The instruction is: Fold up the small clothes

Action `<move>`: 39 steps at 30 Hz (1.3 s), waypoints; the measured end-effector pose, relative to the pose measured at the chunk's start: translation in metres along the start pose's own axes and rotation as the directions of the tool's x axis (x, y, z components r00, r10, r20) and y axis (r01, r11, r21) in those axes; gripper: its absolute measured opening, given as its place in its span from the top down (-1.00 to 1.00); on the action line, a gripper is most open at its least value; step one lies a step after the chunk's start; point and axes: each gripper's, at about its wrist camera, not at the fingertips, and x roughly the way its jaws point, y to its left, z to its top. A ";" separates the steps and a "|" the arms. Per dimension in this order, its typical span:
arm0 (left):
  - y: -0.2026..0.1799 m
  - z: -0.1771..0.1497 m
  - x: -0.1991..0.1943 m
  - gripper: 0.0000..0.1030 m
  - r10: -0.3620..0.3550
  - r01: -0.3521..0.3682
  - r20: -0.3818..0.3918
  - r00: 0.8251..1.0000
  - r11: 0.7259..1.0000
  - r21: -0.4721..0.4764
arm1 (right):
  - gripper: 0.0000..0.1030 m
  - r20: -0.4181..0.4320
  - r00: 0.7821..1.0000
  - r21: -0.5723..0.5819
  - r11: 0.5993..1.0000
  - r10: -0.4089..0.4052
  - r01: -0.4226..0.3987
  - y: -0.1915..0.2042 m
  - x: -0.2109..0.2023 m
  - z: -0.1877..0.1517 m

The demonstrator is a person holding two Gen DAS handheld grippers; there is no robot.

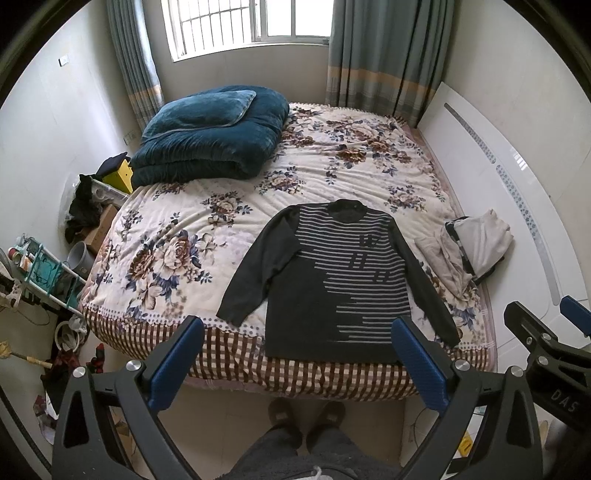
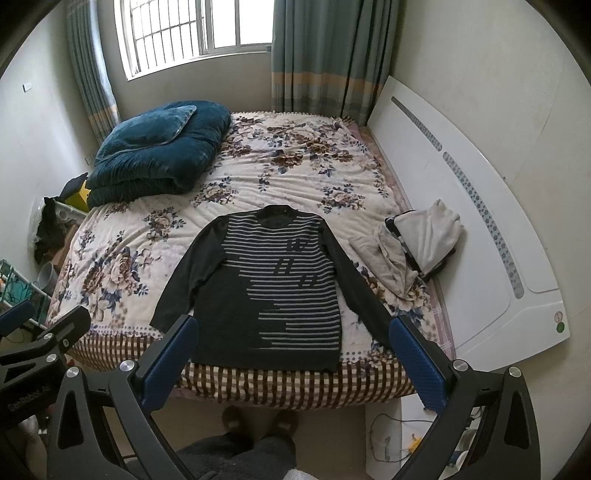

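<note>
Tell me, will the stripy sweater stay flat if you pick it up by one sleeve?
Probably not. The striped sweater lies limp and flat on the bedspread, so it likely droops. Its long sleeves would probably dangle.

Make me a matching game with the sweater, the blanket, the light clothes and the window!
Things:
1. sweater
2. blanket
3. light clothes
4. window

Places:
A. folded at the bed's far left corner
B. piled by the white headboard
C. spread flat at the bed's near edge
D. in the wall between the curtains

Pairs: 1-C, 2-A, 3-B, 4-D
</note>
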 end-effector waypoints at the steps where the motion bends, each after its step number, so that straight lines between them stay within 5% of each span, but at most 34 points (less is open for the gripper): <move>1: -0.004 0.001 0.000 -1.00 0.000 0.000 0.001 1.000 1.000 0.000 | -1.00 -0.002 1.000 0.005 1.000 0.000 0.000 0.007 0.002 0.000; 6: -0.007 0.023 0.015 -1.00 0.035 -0.036 0.096 0.995 0.999 0.009 | -1.00 -0.003 1.000 0.096 0.995 -0.021 0.021 -0.004 0.038 0.001; 12: -0.009 0.052 0.102 -1.00 0.084 -0.094 0.154 0.985 0.994 0.060 | -1.00 -0.093 0.989 0.370 0.918 -0.118 0.144 -0.101 0.127 -0.021; 16: -0.023 0.064 0.180 -1.00 0.097 -0.104 0.081 0.992 0.990 0.098 | -1.00 -0.232 0.966 0.566 0.791 -0.116 0.231 -0.191 0.210 -0.067; 22: -0.063 0.065 0.299 -1.00 0.173 -0.165 -0.057 0.983 0.978 0.124 | -1.00 -0.420 0.908 0.740 0.579 0.000 0.342 -0.314 0.355 -0.152; 30: -0.110 0.049 0.443 -1.00 0.242 -0.218 -0.212 0.947 0.967 0.132 | -0.85 -0.491 0.855 0.835 0.367 0.164 0.409 -0.397 0.548 -0.239; 32: -0.117 0.042 0.474 -1.00 0.251 -0.223 -0.252 0.934 0.965 0.137 | -0.84 -0.470 0.856 0.871 0.272 0.218 0.409 -0.410 0.586 -0.263; 34: -0.124 0.036 0.499 -1.00 0.259 -0.225 -0.286 0.923 0.963 0.146 | -0.58 -0.413 0.867 0.909 0.185 0.280 0.373 -0.416 0.616 -0.280; 35: -0.128 0.034 0.511 -1.00 0.264 -0.227 -0.298 0.917 0.962 0.151 | -0.05 -0.394 0.868 0.918 0.165 0.302 0.360 -0.416 0.626 -0.284; 36: -0.132 0.031 0.522 -1.00 0.263 -0.225 -0.309 0.914 0.962 0.156 | 0.53 -0.389 0.869 0.921 0.167 0.306 0.353 -0.416 0.632 -0.283; 37: -0.135 0.031 0.529 -1.00 0.261 -0.221 -0.313 0.913 0.962 0.158 | 0.74 -0.389 0.880 0.918 0.191 0.273 0.347 -0.416 0.631 -0.276; 39: -0.142 0.029 0.544 -1.00 0.254 -0.210 -0.326 0.911 0.964 0.164 | 0.81 -0.386 0.906 0.902 0.275 0.172 0.332 -0.415 0.617 -0.253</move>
